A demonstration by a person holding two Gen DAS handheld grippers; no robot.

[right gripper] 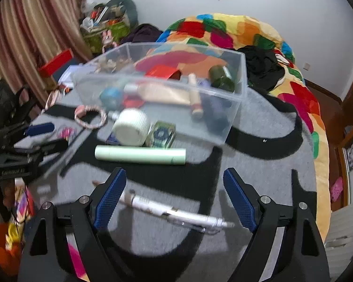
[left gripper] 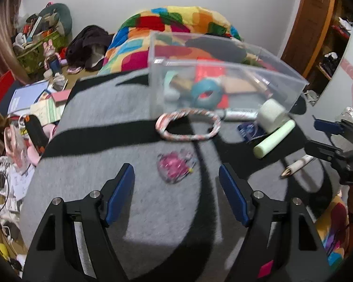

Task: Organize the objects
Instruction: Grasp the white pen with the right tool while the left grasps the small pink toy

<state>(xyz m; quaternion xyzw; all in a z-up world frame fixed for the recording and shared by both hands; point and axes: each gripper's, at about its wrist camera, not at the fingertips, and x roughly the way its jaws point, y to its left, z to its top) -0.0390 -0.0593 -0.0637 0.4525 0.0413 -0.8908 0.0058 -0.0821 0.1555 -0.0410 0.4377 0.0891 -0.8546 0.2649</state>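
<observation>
A clear plastic bin stands on the grey and black blanket and holds a teal tape roll, a red card and other items. My left gripper is open just above a pink packet. My right gripper is open over a white pen; it also shows in the left wrist view. Loose in front of the bin lie a pink braided ring, a white roll, a pale green tube and a silver marker.
A small green box leans by the bin. A dark blue packet lies by the white roll. A multicoloured quilt lies behind the bin. Books and clutter fill the floor at the left. The blanket's edge drops off at the right.
</observation>
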